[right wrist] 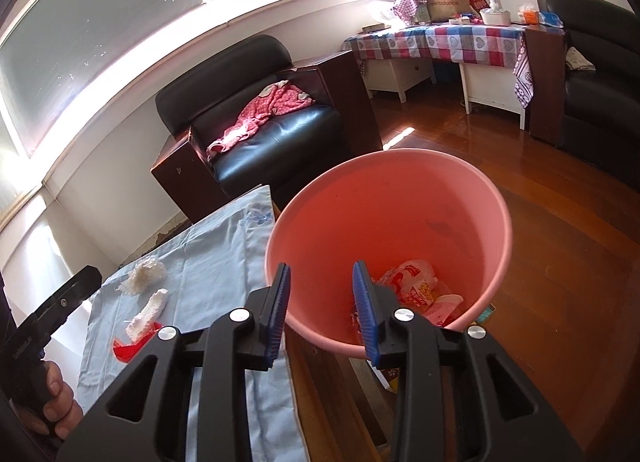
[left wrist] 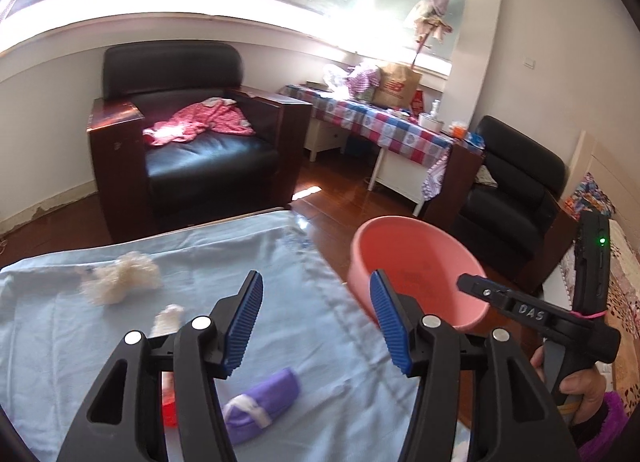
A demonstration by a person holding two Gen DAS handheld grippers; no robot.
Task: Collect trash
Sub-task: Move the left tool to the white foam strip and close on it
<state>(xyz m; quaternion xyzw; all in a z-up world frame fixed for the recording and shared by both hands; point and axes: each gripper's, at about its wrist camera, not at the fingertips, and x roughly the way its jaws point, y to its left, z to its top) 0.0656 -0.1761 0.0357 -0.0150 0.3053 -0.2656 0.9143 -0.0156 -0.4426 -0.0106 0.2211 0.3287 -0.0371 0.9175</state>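
- So, left gripper (left wrist: 316, 320): jaws wide apart, nothing between them. It hangs above the blue cloth (left wrist: 120, 346) w/ trash on every side.
- Right gripper (right wrist: 322, 312): jaws partly open, empty, straddling the near rim of the pink bin (right wrist: 496, 197). Its right jaw sits inside the bin, its left jaw outside.
- Bin already holds a printed wrapper (right wrist: 416, 288) just past the right jaw, so I judge the task part done.
- Trash left on the cloth, relative to the left jaws: fluffy white wad (left wrist: 120, 278) ahead and to the left, small white scrap (left wrist: 168, 318) just left of the left jaw, red piece (left wrist: 170, 408) low down and mostly hidden behind the gripper frame, purple packet (left wrist: 260, 402) below the jaws, nearer the wrist.
- Next step, probably: left gripper picks up a piece. The purple packet is closest but sits under the jaws, so pull back and tip down before closing.
- For a clean grab: centre the piece between the pads, close on the item only, don't pinch the cloth or it'll drag everything along.
- The wad looks soft and loose; grip its middle, else bits may shed.
- Keep the right gripper clear of the rim so the bin doesn't tip.
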